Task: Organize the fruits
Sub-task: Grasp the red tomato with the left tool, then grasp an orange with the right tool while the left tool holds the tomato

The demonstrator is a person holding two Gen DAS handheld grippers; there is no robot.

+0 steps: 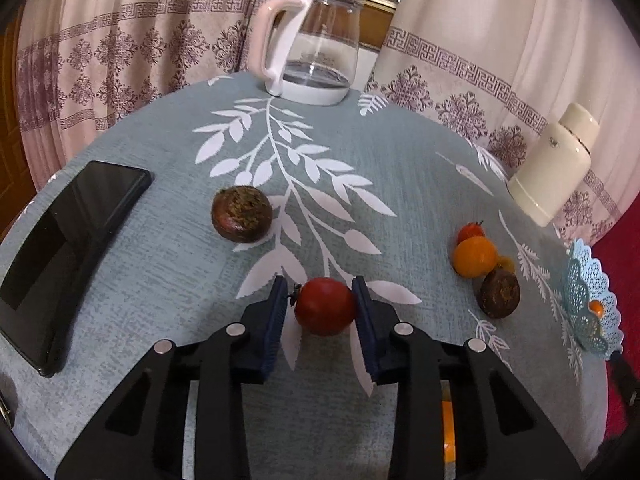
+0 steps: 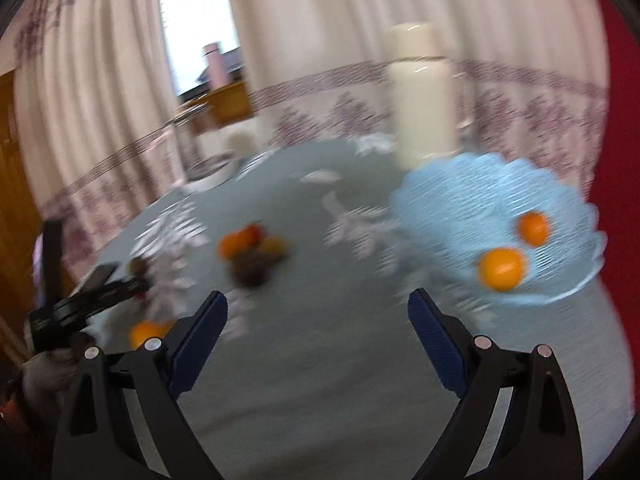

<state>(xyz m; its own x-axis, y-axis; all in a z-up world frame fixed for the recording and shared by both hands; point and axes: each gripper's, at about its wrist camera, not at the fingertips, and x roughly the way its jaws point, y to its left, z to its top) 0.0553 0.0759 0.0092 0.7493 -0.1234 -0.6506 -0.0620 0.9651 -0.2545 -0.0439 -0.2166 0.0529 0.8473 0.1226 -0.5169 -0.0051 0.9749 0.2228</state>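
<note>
Your left gripper (image 1: 321,305) is clenched on the red tomato (image 1: 325,306); your right gripper (image 2: 318,322) hangs released.

Only your left wrist view shows the phone (image 1: 68,248) and the glass kettle (image 1: 316,46); only the blurred right view shows the blue basket (image 2: 472,200) open-faced, with two orange fruits (image 2: 502,268) inside. Your left gripper tilts down at the worktop (image 1: 168,264), pads pressing both flanks of the tomato. The tomato is well left of the basket, with a fruit cluster (image 1: 480,260) between them.

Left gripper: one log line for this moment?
left gripper: shut on red tomato | right gripper: open, empty | blue basket: two oranges
</note>
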